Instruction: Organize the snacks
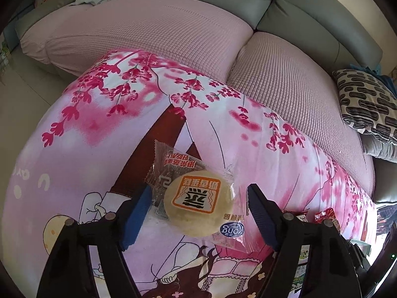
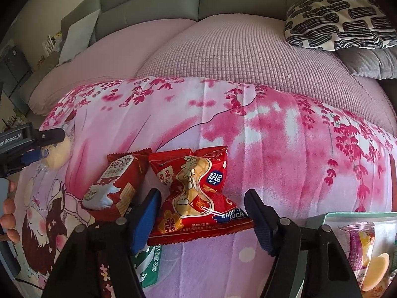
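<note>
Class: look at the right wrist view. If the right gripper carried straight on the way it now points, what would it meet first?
Most likely the red peanut snack packet, which lies between the right gripper's fingers; under it is the pink floral cloth. Depth is hard to judge, so contact may already be close.

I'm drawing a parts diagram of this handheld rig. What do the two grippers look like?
Both match: the left gripper and right gripper have black angular arms with round metal pivot pins, and ribbed blue pads on the fingers. Seen from the right wrist, the left unit's body carries white lettering.
</note>
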A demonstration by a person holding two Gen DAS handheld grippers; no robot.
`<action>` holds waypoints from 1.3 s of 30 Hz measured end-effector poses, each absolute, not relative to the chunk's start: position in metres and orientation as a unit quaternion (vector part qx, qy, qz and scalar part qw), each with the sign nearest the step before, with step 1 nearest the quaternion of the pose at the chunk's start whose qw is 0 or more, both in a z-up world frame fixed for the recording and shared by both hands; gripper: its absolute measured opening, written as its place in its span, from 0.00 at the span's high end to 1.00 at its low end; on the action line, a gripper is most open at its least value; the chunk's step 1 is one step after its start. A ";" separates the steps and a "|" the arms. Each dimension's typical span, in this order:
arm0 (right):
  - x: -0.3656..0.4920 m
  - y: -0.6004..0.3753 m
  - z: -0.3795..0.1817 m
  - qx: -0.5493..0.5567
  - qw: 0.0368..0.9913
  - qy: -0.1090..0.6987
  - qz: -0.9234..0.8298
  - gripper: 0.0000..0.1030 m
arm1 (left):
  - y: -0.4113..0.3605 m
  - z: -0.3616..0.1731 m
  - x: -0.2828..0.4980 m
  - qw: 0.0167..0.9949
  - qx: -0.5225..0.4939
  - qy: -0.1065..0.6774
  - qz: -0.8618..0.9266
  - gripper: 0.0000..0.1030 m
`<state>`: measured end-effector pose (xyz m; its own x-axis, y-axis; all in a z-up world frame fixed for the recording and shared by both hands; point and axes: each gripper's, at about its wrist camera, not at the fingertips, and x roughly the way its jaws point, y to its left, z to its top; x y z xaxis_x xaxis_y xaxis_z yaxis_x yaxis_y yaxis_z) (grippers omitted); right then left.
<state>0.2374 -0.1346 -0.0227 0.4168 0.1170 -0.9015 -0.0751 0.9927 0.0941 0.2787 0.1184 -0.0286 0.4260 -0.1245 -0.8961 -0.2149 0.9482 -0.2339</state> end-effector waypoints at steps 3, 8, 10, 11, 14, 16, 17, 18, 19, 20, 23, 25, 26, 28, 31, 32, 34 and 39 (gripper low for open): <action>0.237 -0.135 -0.022 0.022 0.841 0.537 0.058 0.31 | 0.116 -0.030 0.279 0.830 -0.148 0.537 0.029 0.24; 0.236 -0.136 -0.021 0.026 0.841 0.538 0.058 0.32 | 0.117 -0.036 0.282 0.826 -0.143 0.545 0.033 0.25; 0.235 -0.137 -0.021 0.027 0.841 0.537 0.058 0.32 | 0.117 -0.035 0.281 0.827 -0.143 0.543 0.033 0.26; 0.236 -0.137 -0.021 0.028 0.841 0.538 0.058 0.32 | 0.117 -0.035 0.281 0.827 -0.142 0.543 0.034 0.27; 0.235 -0.137 -0.021 0.032 0.840 0.538 0.057 0.32 | 0.117 -0.033 0.280 0.830 -0.141 0.539 0.036 0.31; 0.234 -0.137 -0.019 0.031 0.841 0.538 0.058 0.33 | 0.119 -0.031 0.277 0.832 -0.144 0.535 0.036 0.33; 0.234 -0.137 -0.017 0.031 0.841 0.537 0.059 0.33 | 0.119 -0.030 0.276 0.833 -0.146 0.532 0.036 0.34; 0.233 -0.137 -0.016 0.031 0.842 0.536 0.059 0.33 | 0.120 -0.029 0.275 0.834 -0.150 0.530 0.035 0.35; 0.232 -0.138 -0.014 0.031 0.843 0.535 0.058 0.33 | 0.120 -0.028 0.273 0.834 -0.156 0.528 0.034 0.36; 0.231 -0.139 -0.012 0.031 0.844 0.533 0.059 0.33 | 0.121 -0.027 0.271 0.834 -0.162 0.526 0.032 0.36; 0.227 -0.141 -0.006 0.036 0.846 0.529 0.062 0.34 | 0.119 -0.023 0.264 0.835 -0.178 0.521 0.024 0.37; 0.223 -0.144 -0.003 0.038 0.847 0.526 0.061 0.34 | 0.116 -0.021 0.258 0.835 -0.187 0.517 0.020 0.37; 0.219 -0.145 -0.001 0.039 0.848 0.525 0.062 0.34 | 0.115 -0.020 0.254 0.836 -0.193 0.514 0.017 0.37; 0.213 -0.149 0.004 0.042 0.851 0.520 0.063 0.34 | 0.113 -0.018 0.244 0.836 -0.206 0.508 0.012 0.37; 0.200 -0.156 0.012 0.055 0.855 0.512 0.063 0.34 | 0.109 -0.014 0.229 0.838 -0.222 0.498 0.008 0.37; 0.194 -0.159 0.015 0.059 0.856 0.509 0.064 0.34 | 0.108 -0.013 0.223 0.838 -0.230 0.494 0.009 0.37; 0.183 -0.164 0.020 0.071 0.858 0.506 0.064 0.34 | 0.106 -0.011 0.214 0.837 -0.241 0.491 0.010 0.37; 0.158 -0.173 0.026 0.089 0.859 0.499 0.065 0.34 | 0.095 -0.002 0.195 0.837 -0.260 0.482 0.005 0.37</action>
